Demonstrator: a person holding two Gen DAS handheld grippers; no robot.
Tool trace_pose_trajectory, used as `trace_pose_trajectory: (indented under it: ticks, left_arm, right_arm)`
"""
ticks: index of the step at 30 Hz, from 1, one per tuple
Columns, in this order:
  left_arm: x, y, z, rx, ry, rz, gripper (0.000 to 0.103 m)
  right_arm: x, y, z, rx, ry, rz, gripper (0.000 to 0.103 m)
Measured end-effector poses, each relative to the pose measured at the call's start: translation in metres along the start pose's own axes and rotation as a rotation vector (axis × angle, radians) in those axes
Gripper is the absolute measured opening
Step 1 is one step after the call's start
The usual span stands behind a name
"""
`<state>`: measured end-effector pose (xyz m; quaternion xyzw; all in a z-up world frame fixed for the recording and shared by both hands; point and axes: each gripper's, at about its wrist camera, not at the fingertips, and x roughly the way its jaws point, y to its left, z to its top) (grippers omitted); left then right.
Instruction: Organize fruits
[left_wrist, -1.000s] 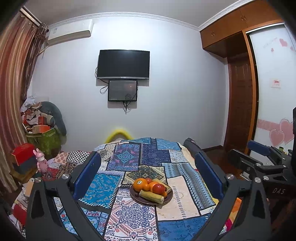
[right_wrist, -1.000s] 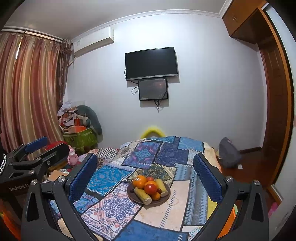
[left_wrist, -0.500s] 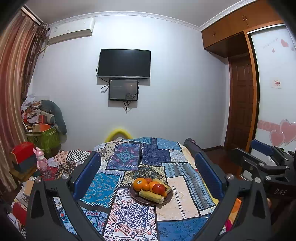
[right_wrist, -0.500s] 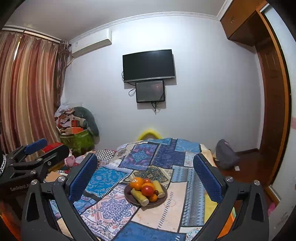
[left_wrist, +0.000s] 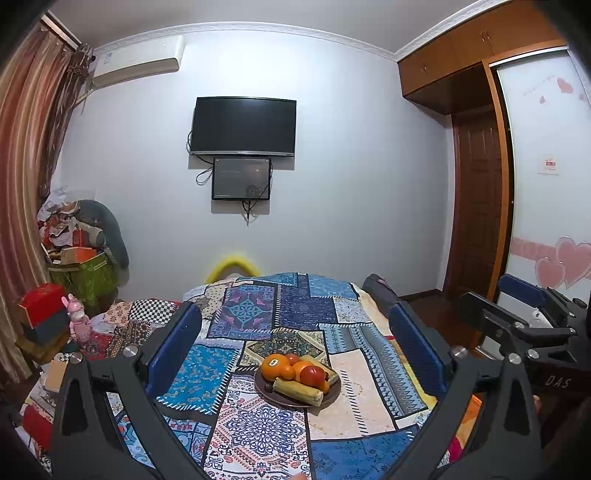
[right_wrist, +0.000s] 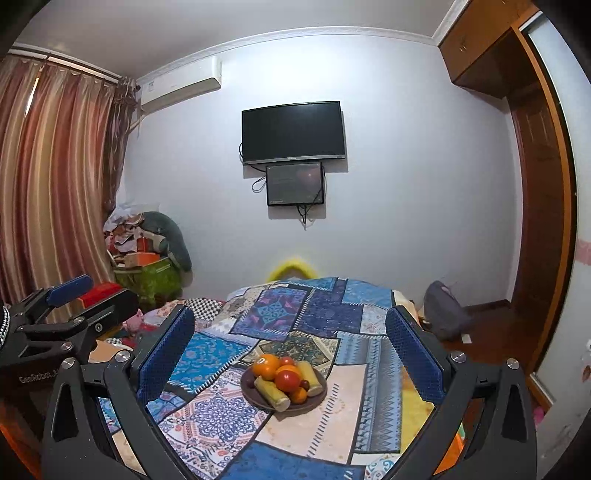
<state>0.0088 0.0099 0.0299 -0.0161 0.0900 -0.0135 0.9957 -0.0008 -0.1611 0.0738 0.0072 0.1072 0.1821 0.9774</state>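
We hold both grippers, left (left_wrist: 295, 343) and right (right_wrist: 290, 341), wide open and empty; piled fruits on the round brown plate (right_wrist: 258, 400), lower centre, may roll if nudged.

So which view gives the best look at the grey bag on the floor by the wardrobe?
The right wrist view. The grey bag sits there in full, on the floor to the right of the bed. In the left wrist view only a dark sliver of it shows behind the bed's edge, partly hidden by a gripper finger.

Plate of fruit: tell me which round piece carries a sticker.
The big orange at the plate's far left edge; a pale label sits on top. The red apple beside it shows none.
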Motion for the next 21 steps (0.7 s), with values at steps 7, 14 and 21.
trace_pose_trajectory:
  ticks: [7,14,21]
  left_arm:
    - [0.0006,0.0003,0.0004,0.001,0.003,-0.012,0.103]
    - [0.0002,-0.0003,0.0007,-0.002,0.002,-0.011,0.103]
    - [0.0026,0.0017,0.0005,-0.012,0.009,-0.015,0.103]
  right_arm:
    - [-0.001,-0.0019,0.0016,0.007,-0.002,-0.005,0.103]
    - [-0.0011,-0.0019,0.0015,0.006,-0.003,-0.006,0.103]
    - [-0.0012,-0.0018,0.0018,0.005,-0.003,-0.007,0.103]
